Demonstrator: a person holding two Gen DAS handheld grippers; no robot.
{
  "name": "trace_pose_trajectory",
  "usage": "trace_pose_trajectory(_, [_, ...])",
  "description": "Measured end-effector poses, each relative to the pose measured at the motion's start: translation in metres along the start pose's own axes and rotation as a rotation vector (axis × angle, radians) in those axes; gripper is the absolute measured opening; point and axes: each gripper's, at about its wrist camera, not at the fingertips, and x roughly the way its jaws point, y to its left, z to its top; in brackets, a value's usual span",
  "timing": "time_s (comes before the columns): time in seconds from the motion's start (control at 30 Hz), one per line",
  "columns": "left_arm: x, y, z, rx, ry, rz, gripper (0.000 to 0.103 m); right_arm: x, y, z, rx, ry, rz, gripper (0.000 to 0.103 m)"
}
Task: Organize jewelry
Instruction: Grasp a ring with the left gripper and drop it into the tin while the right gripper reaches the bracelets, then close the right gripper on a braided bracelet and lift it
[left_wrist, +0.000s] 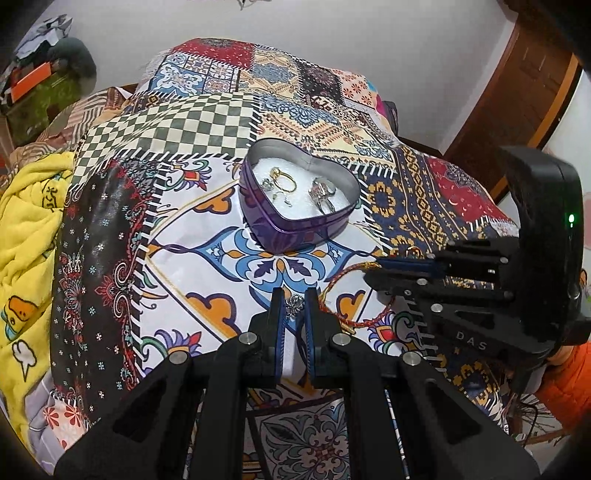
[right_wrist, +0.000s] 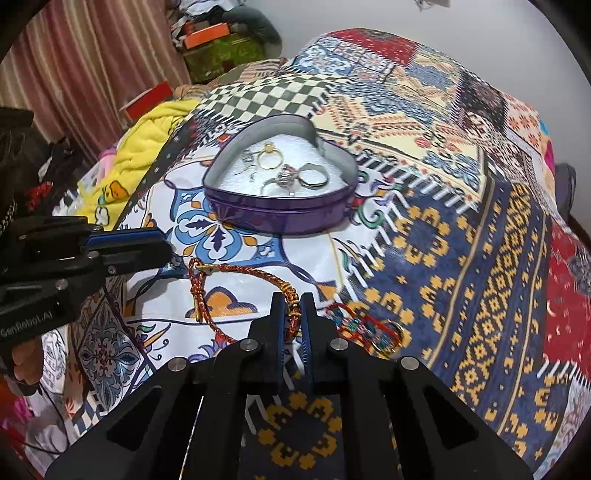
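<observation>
A purple heart-shaped tin (left_wrist: 295, 229) (right_wrist: 277, 218) stands open on the patchwork bedspread with several gold and silver rings on its white lining. My left gripper (left_wrist: 293, 302) is shut on a small silver ornament (left_wrist: 294, 305), just in front of the tin. In the right wrist view the left gripper (right_wrist: 168, 247) reaches in from the left. My right gripper (right_wrist: 293, 302) is shut on the gold-beaded end of a red braided bracelet (right_wrist: 236, 272) (left_wrist: 354, 325), whose loop trails left over the cloth. In the left wrist view the right gripper (left_wrist: 373, 267) comes in from the right.
A second, multicoloured bracelet (right_wrist: 369, 326) lies on the cloth just right of my right gripper. A yellow blanket (left_wrist: 29, 221) (right_wrist: 147, 136) is bunched at the bed's left side. Boxes and clutter (right_wrist: 218, 40) sit behind the bed, and a wooden door frame (left_wrist: 535, 92) stands at the right.
</observation>
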Motion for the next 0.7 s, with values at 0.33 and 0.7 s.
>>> trace_pose_trajectory(0.33, [-0.02, -0.013, 0.007, 0.022, -0.043, -0.01, 0.003, -0.042, -0.007, 0.003, 0.052, -0.105, 0.006, 0.007])
trace_pose_trajectory(0.7, [0.005, -0.025, 0.006, 0.078, 0.049, 0.038, 0.017, -0.044, -0.014, -0.001, 0.065, -0.114, 0.002, 0.007])
